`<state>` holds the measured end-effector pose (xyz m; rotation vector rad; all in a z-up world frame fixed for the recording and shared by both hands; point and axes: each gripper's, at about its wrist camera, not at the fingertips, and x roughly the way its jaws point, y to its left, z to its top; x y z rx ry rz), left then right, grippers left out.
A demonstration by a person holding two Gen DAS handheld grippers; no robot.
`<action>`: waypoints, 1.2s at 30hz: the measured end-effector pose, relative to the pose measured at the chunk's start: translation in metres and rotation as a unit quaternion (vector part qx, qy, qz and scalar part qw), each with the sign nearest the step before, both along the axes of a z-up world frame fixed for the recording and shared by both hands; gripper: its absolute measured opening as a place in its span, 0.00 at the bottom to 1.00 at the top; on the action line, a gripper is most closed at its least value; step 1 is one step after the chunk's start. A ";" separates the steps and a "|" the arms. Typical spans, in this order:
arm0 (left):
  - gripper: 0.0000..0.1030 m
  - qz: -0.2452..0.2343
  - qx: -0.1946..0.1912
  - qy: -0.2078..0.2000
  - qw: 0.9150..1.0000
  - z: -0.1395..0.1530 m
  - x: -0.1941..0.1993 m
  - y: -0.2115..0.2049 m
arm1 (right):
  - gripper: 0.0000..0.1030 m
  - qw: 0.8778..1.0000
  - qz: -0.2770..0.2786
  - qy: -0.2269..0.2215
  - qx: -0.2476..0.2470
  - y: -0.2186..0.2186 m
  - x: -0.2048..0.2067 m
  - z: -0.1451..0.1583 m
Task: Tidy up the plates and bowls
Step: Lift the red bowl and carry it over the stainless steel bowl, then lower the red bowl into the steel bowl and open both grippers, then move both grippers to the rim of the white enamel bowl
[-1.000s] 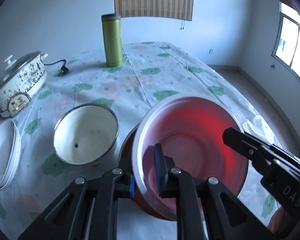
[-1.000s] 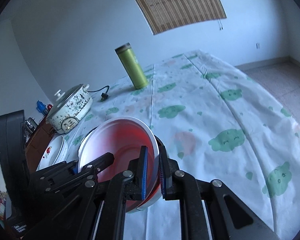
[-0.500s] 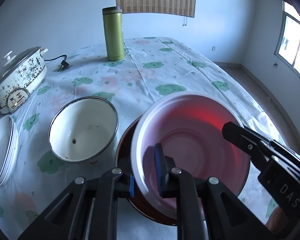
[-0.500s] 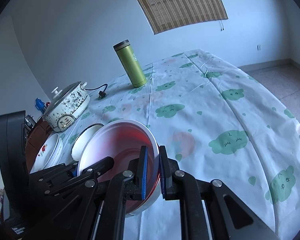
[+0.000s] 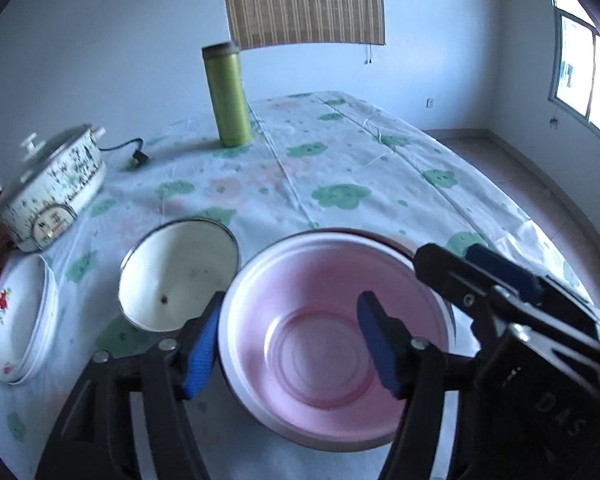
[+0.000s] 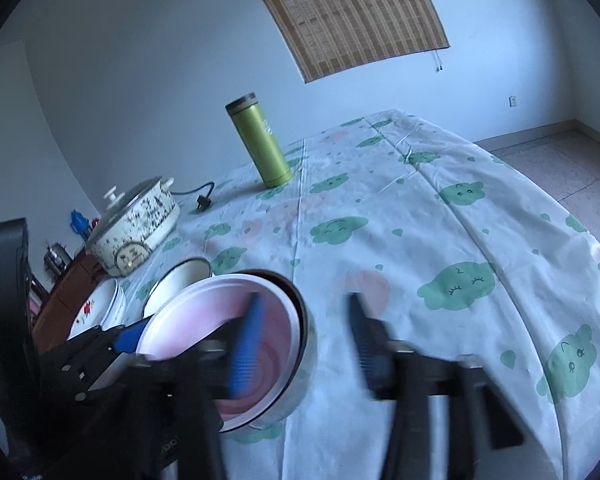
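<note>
Pink plastic bowl [image 5: 320, 344] sits nested in a dark-rimmed bowl [image 6: 306, 320] on the table, near the front edge of the white tablecloth with green cloud print [image 5: 340, 168]. Left gripper [image 5: 290, 344]: jaws have just been opening, now spread, blue pads either side of the pink bowl's near-left rim, one outside, one inside, neither pressing. Right gripper [image 6: 304, 340]: jaws also just opening, spread and motion-blurred; one pad over the bowl's interior, the other outside past the right rim, no pinch. Bowl rests on its own.

Around it:
- White enamel bowl with metal rim [image 5: 180, 276] just beside the pink bowl on the left, rims nearly touching. Tightest spot; the left gripper's outer finger sits in that gap.
- Stack of white floral plates [image 5: 20, 320] further left, at the tablecloth's left edge.
- Speckled white electric cooker with glass lid [image 5: 50, 192] behind the plates, black cord and plug [image 5: 134, 152] trailing toward the centre.
- Green cylindrical flask [image 5: 226, 96] upright at the far middle, well apart.

Room: cloth right of and behind the bowls is bare out to the table edge, floor [image 6: 560, 152] beyond. Left side crowded. Grippers face each other across the bowl, right one's body visible at the lower right of the left wrist view.
</note>
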<state>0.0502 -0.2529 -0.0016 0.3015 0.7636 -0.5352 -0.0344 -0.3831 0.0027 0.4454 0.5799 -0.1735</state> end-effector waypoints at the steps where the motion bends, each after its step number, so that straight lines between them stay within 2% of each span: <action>1: 0.68 0.004 0.000 -0.007 1.000 0.001 -0.001 0.001 | 0.56 1.000 -0.005 -0.007 -0.002 -0.001 -0.003 0.002; 6: 0.68 0.012 -0.010 -0.016 1.000 0.004 0.002 0.007 | 0.57 0.999 -0.016 -0.038 -0.010 -0.003 -0.012 0.010; 9: 0.70 0.015 -0.010 -0.024 1.000 0.004 0.000 0.007 | 0.57 0.999 -0.021 -0.036 -0.007 -0.005 -0.012 0.008; 13: 0.77 0.016 -0.008 -0.046 0.999 0.005 -0.005 0.007 | 0.57 0.999 -0.021 -0.034 0.001 -0.007 -0.011 0.006; 21: 0.78 0.037 -0.019 -0.086 0.995 0.010 -0.013 0.014 | 0.57 0.998 -0.030 -0.051 -0.024 -0.004 -0.015 0.009; 28: 0.83 0.061 -0.022 -0.089 0.994 0.008 -0.009 0.027 | 0.57 0.996 -0.041 -0.064 -0.038 -0.005 -0.020 0.012; 36: 0.84 0.075 -0.035 -0.102 0.991 0.011 -0.016 0.045 | 0.57 0.994 -0.059 -0.067 -0.057 -0.008 -0.023 0.013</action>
